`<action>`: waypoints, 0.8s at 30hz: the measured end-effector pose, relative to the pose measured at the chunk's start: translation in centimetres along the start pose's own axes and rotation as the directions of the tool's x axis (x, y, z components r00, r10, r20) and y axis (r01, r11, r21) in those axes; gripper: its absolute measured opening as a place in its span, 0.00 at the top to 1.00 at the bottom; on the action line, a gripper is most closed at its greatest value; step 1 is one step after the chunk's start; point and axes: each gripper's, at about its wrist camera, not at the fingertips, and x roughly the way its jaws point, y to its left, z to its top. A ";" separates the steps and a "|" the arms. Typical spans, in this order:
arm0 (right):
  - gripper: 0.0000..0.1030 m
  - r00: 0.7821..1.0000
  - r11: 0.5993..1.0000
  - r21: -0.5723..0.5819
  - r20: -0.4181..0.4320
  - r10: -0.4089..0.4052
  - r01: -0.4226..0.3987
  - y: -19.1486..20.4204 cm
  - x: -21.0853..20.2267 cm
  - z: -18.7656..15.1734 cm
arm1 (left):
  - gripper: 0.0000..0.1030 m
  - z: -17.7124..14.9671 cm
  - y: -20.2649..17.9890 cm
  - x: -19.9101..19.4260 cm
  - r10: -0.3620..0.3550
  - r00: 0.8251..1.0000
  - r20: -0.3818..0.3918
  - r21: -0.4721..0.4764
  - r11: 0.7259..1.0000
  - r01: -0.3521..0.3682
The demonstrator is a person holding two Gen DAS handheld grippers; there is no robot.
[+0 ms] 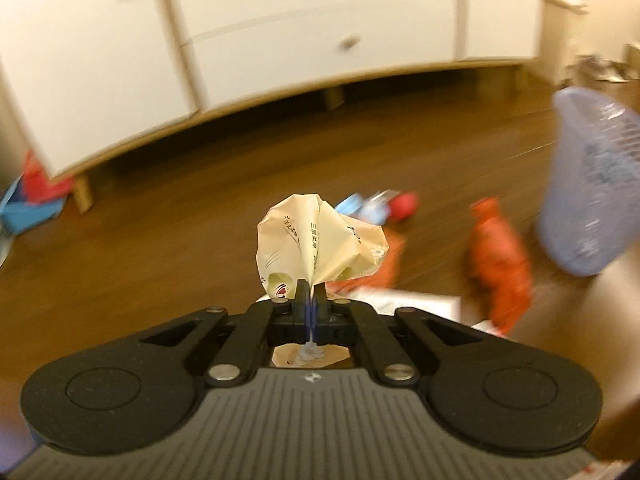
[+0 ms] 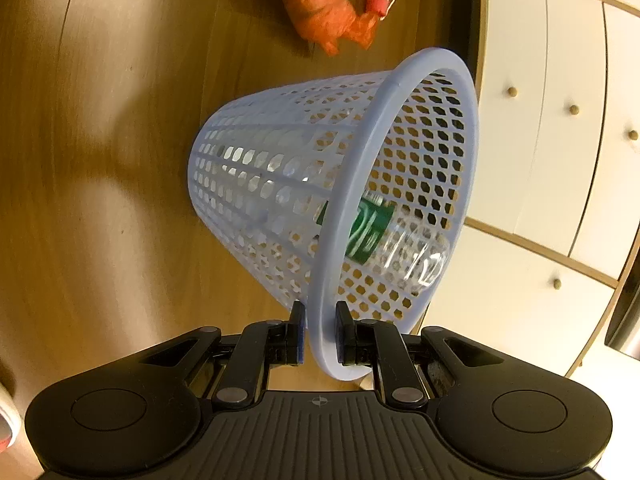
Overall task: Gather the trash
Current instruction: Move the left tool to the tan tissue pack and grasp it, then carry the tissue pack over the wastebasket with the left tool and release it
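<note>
Left claw (image 1: 310, 294) pinching one crumpled wrapper (image 1: 316, 240); right claw (image 2: 319, 320) clamping rim of one basket (image 2: 432, 56), one bottle (image 2: 404, 248) inside; two orange bags (image 1: 500, 256) on floor.

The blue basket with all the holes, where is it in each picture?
Left wrist view: the blue basket is at the far right edge, blurred, above the wooden floor.
Right wrist view: the basket fills the middle, tilted, its rim between the fingers of the right hand-held gripper, with a clear bottle inside.
Shared landmark: the orange plastic bag on the floor beside the basket.
</note>
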 end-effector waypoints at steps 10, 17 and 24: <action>0.89 0.999 0.999 0.043 0.048 0.001 -0.003 -0.1 0.1 -1.6 | 1.00 9.0 -11.7 -3.2 -0.266 0.956 0.123 0.189 0.952 0.241; 0.89 0.994 0.991 0.125 0.103 0.032 -0.045 -1.1 0.0 -3.0 | 1.00 11.2 -16.7 -3.2 -0.345 0.929 0.131 0.224 0.923 0.312; 0.89 0.989 0.995 0.096 0.151 0.008 -0.023 0.1 -0.7 -3.8 | 1.00 11.6 -18.1 -2.9 -0.391 0.912 0.120 0.240 0.903 0.356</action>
